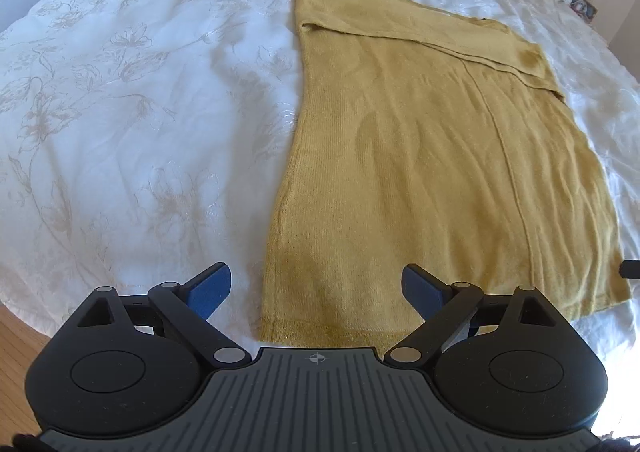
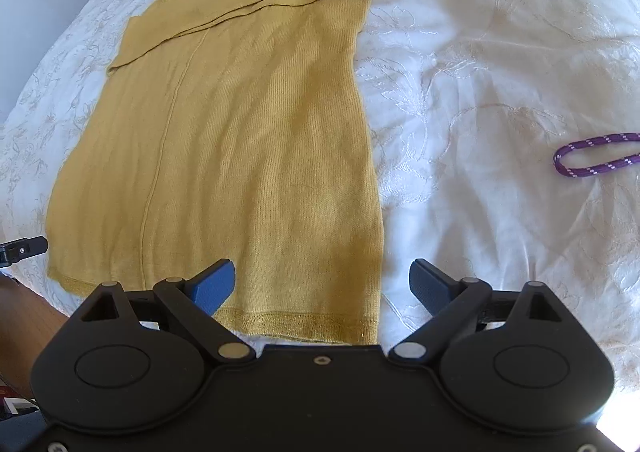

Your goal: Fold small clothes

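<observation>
Mustard-yellow knit garment (image 1: pixel 420 156) lies flat on the bed (image 1: pixel 120 112), which is covered with a white bedspread embroidered with pale flowers. Its far end is folded over in a diagonal band, and a seam runs lengthwise down the body. My left gripper (image 1: pixel 316 288) hovers at the near hem with its blue fingers (image 1: pixel 210 288) spread wide, one over the bedspread just off the garment's left edge, the other over the fabric, holding nothing. My right gripper (image 2: pixel 324 284) sits at the same hem toward the garment's right edge, fingers (image 2: pixel 214 284) likewise spread apart and empty: one over the knit, the other over bare bedspread. A purple cord loop (image 2: pixel 592 160) with white flecks lies on the bed well to the right of the garment. Wooden floor (image 1: pixel 16 332) shows past the bed's near corner.
</observation>
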`<act>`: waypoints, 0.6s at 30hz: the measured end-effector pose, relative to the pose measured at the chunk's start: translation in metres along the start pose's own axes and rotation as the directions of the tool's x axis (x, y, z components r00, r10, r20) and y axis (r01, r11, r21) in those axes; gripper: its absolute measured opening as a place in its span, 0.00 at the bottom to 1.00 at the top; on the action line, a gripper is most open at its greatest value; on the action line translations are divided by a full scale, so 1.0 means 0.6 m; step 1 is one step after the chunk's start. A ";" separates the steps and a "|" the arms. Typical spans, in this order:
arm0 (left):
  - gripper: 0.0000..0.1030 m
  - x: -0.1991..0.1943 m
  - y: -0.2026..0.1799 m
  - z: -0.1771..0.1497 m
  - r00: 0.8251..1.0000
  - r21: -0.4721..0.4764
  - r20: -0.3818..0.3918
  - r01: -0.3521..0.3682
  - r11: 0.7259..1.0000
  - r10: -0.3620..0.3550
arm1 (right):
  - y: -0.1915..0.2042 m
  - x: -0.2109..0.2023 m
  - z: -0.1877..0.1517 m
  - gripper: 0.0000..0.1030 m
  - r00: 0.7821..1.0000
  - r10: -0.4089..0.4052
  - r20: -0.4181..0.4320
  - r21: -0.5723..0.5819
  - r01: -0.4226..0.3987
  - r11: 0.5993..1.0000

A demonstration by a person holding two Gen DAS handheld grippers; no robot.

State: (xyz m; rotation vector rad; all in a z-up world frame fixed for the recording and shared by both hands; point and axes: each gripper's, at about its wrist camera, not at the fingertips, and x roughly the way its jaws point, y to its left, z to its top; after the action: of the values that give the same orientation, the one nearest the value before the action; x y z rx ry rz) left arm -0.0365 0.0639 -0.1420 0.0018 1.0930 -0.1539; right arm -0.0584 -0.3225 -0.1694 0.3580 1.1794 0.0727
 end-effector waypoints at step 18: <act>0.90 0.017 0.009 -0.032 1.000 0.025 0.018 -0.014 1.000 0.013 | -0.013 0.017 -0.026 0.92 0.997 0.073 -0.007 -0.007 -0.073 0.997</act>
State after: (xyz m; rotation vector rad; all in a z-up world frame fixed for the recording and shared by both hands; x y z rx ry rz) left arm -0.0480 0.0692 -0.1603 0.0302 1.0729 -0.1553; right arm -0.0698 -0.3237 -0.1862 0.3943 1.1728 0.1419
